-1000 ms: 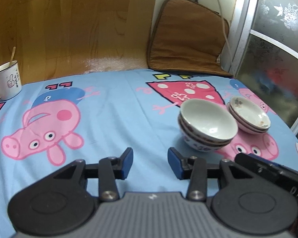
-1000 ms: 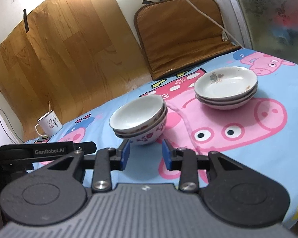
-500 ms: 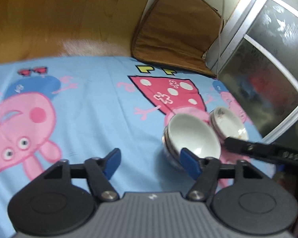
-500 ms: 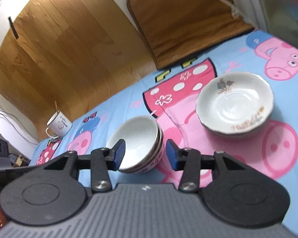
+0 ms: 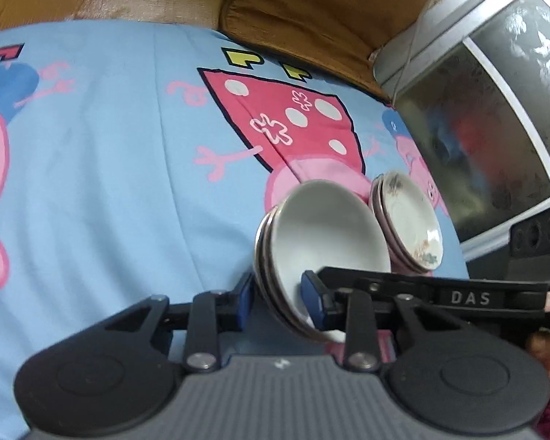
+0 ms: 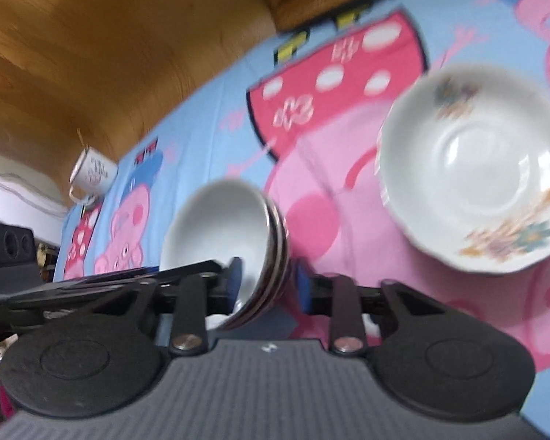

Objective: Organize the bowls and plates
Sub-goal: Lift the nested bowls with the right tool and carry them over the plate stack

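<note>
Left gripper (image 5: 277, 302) has its blue pads either side of the near rim of the stacked bowls (image 5: 322, 242); the jaws have just closed in and pinch that rim, one pad outside, one inside. Right gripper (image 6: 266, 280) does the same on the opposite side of the stack (image 6: 223, 234), jaws just narrowed, one pad inside the bowl, one outside against the wall. Right view is blurred, so contact there is hard to confirm. Bowls sit on the blue cartoon-pig cloth (image 5: 110, 183). Just beyond them sits a stack of flowered plates (image 6: 469, 168), close beside the bowls. Farther left, a white mug (image 6: 93, 172). At the back, a brown cushion (image 5: 322, 11) leans against the wood wall (image 6: 91, 44).
</note>
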Motion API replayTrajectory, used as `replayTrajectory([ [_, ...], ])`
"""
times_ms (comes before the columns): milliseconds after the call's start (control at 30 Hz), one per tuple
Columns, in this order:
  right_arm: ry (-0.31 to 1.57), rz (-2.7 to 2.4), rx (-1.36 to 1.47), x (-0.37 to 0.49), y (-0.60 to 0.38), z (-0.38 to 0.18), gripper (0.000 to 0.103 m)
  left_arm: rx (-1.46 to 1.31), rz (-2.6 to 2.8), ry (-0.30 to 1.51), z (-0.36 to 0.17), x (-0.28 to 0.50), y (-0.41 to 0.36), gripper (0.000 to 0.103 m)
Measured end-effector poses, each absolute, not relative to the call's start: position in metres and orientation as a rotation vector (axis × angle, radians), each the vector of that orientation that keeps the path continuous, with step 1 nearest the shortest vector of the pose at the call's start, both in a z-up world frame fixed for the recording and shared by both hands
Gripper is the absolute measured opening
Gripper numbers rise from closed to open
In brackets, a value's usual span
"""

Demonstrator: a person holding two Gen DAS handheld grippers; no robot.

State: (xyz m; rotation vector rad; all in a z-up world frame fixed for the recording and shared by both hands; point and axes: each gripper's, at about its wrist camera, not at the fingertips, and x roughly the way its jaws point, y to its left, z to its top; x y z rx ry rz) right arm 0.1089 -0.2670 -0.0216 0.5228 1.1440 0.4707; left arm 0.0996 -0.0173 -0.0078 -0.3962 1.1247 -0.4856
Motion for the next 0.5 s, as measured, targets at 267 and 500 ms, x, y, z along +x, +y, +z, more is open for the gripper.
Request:
replayTrajectory([
  [267, 1.025, 0.490, 0.470, 0.105, -0.287, 0.016, 0.025, -0.367, -0.507, 1.075, 0.026, 0.106, -0.041, 0.029],
  [500, 0.917, 0.343, 0.464, 0.098, -0.349, 0.042, 0.025, -0.305, -0.637, 1.055, 0.047, 0.137, -0.118, 0.030],
])
